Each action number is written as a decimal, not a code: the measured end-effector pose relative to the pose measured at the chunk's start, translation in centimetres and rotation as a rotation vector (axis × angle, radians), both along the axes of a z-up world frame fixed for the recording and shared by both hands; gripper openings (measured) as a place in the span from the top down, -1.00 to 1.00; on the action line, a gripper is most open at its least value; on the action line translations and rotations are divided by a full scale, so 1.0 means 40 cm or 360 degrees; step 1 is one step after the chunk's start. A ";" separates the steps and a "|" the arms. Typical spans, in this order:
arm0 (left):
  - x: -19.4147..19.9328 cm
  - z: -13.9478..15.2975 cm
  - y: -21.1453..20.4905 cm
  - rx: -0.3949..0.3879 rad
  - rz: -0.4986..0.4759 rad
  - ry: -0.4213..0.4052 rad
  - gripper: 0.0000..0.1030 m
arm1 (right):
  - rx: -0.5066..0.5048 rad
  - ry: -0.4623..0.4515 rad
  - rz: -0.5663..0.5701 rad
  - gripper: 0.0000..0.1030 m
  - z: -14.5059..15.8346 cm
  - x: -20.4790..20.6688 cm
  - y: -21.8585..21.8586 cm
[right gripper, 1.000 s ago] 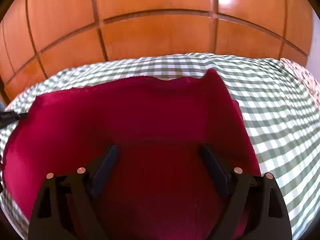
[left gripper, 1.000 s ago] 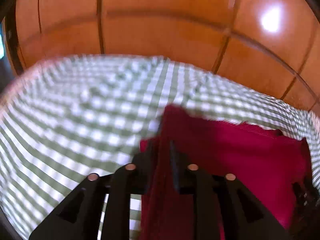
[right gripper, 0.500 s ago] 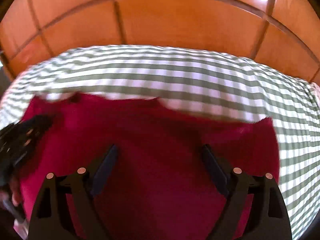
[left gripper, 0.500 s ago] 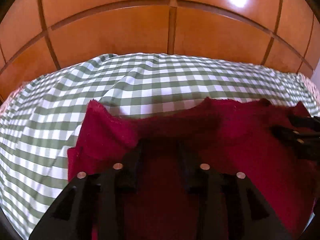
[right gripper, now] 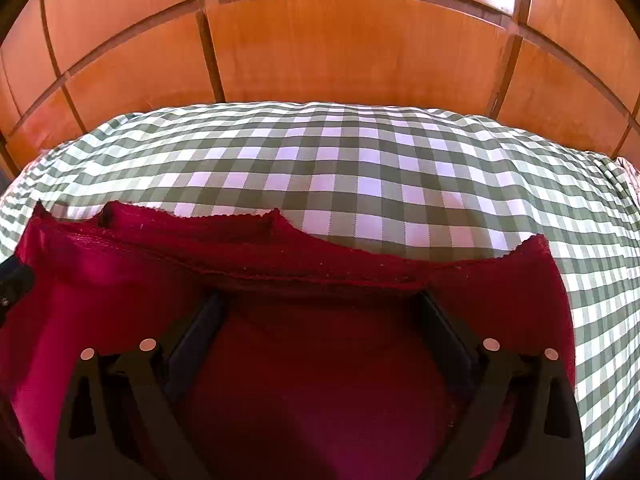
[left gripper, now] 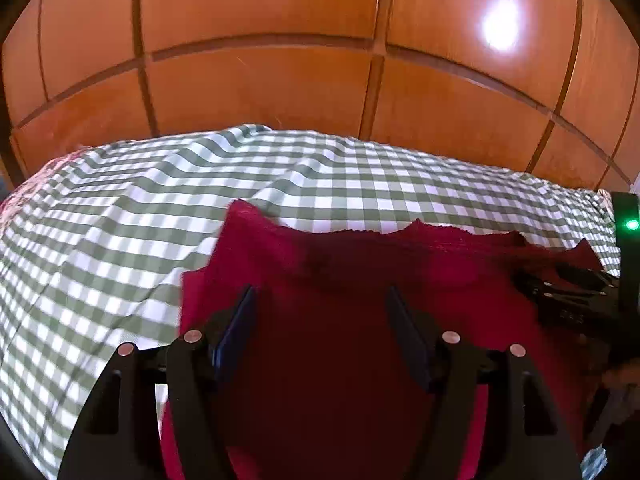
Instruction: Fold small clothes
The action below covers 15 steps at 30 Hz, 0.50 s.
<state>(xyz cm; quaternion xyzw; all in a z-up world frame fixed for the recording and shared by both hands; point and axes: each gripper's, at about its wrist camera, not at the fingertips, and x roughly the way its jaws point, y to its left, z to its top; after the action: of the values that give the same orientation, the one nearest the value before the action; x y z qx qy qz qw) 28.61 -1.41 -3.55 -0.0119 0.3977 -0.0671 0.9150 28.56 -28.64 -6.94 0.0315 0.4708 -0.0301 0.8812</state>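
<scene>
Left gripper (left gripper: 320, 312) angled down, jaws just opening, right gripper (right gripper: 320, 316) spread wide, nothing pinched

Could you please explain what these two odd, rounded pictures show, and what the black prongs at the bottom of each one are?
There is no robot here: a person holds a pair of hand-held tongs in each hand, and each has a wide-angle camera that looks forward along its two fingers. That lens bends the picture. One view comes from the left tongs, the other from the right tongs; the right tongs also show at the right edge of the left view. A dark red garment lies on a green and white checked cloth, with wooden panelling behind. Nothing is held now: the left jaws have just been opening and stand apart over the garment, and the right jaws also stand wide open over it.
</scene>
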 end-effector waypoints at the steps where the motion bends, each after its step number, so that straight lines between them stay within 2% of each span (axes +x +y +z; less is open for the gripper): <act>1: -0.015 0.011 0.005 -0.0006 0.0000 -0.0015 -0.29 | 0.0002 -0.0003 -0.0002 -0.85 0.000 -0.007 -0.002; 5: -0.051 0.038 0.013 -0.0011 -0.0003 -0.0041 -0.30 | 0.0009 -0.0005 -0.0005 -0.86 -0.001 -0.010 -0.004; 8: -0.081 0.052 0.017 -0.0020 0.0007 -0.0056 -0.41 | 0.0008 -0.0006 -0.0006 -0.86 -0.001 -0.012 -0.002; 15: -0.135 0.050 0.026 -0.0006 0.0006 -0.0044 -0.43 | 0.0017 0.0020 -0.0003 -0.90 0.003 -0.011 -0.001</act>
<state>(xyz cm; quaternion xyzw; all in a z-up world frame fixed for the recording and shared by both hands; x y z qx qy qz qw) 23.21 -0.37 -1.56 -0.0135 0.3847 -0.0662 0.9206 28.11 -28.66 -6.84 0.0364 0.4765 -0.0287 0.8780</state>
